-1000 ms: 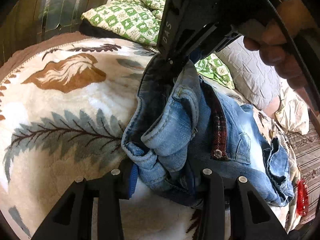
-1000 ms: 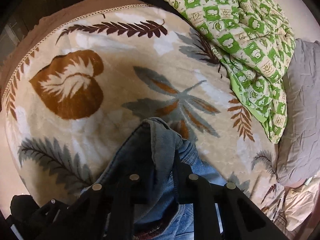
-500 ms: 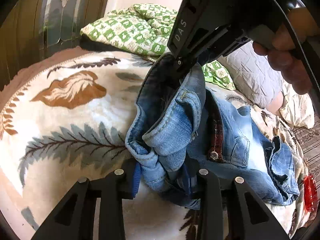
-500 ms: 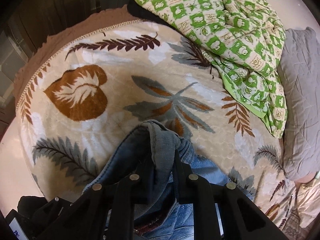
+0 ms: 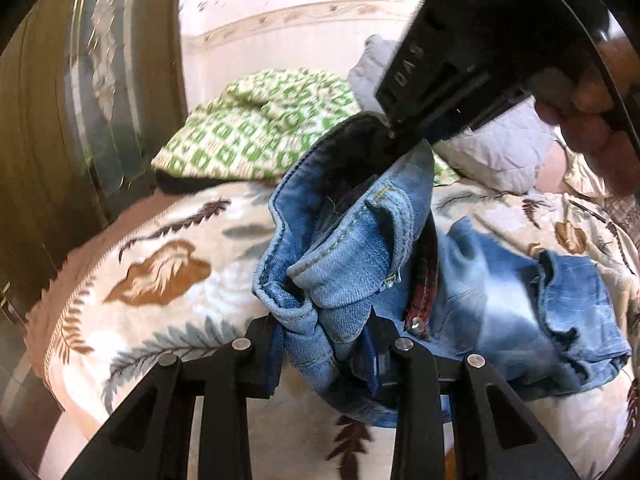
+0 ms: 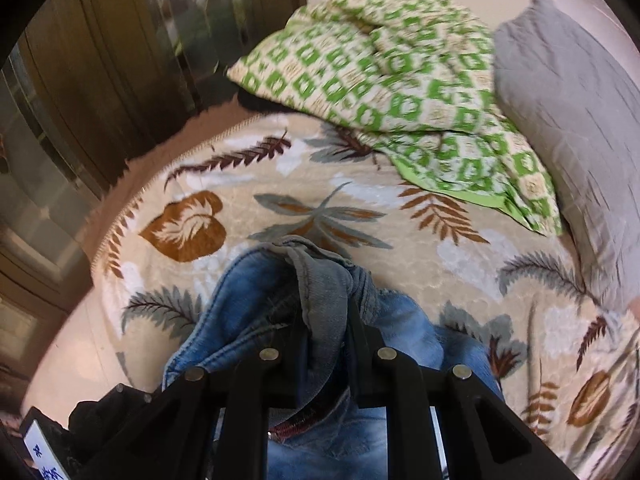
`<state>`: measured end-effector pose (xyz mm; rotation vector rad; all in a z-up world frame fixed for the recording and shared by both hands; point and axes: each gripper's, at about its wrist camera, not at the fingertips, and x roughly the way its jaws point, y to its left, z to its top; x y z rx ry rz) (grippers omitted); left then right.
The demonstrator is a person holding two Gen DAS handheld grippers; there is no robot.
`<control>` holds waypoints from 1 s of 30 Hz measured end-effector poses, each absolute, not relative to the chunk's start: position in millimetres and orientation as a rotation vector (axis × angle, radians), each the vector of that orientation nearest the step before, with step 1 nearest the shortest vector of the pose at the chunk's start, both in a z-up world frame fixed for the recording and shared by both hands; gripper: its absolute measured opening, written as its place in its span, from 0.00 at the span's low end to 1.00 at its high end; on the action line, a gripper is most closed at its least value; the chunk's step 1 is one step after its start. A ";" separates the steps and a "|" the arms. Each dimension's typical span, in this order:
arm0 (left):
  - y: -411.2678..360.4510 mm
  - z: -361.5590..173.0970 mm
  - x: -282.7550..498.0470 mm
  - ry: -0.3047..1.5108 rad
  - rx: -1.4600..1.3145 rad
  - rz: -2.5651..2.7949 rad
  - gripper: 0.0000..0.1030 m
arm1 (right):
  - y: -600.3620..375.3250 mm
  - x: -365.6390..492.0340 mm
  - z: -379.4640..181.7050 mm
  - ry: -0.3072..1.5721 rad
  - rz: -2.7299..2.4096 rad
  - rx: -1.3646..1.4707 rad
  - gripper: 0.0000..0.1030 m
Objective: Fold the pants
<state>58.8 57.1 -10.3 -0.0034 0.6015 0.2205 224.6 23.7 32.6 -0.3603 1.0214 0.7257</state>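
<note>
One pair of blue jeans (image 5: 348, 276), bunched waistband clamped between left gripper (image 5: 324, 344) jaws, which have just been closing. Right gripper (image 6: 326, 320) jaws narrow, pinching another waistband fold; legs trail onto one leaf-print blanket (image 6: 360, 208) below both jaws.

leaf-print blanket (image 6: 280, 184) covers the bed; green quilt (image 6: 400, 80), grey pillow (image 6: 568, 100), jeans (image 5: 520, 300) lie on it.
</note>
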 end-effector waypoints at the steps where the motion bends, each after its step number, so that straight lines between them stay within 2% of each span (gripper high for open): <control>1: 51.8 -4.0 58.6 0.593 0.005 0.213 0.32 | 12.8 224.6 35.8 1.012 0.728 -0.335 0.16; 8: 17.5 22.1 66.6 0.596 -0.033 0.135 0.31 | -83.0 226.0 47.5 0.955 0.743 -0.098 0.16; 17: -56.7 33.4 73.0 0.603 0.031 0.049 0.29 | -200.0 224.7 18.4 0.943 0.694 0.155 0.15; 30: -132.0 -9.5 87.8 0.757 -0.087 -0.199 0.27 | -308.0 227.1 -32.3 0.980 0.543 0.294 0.15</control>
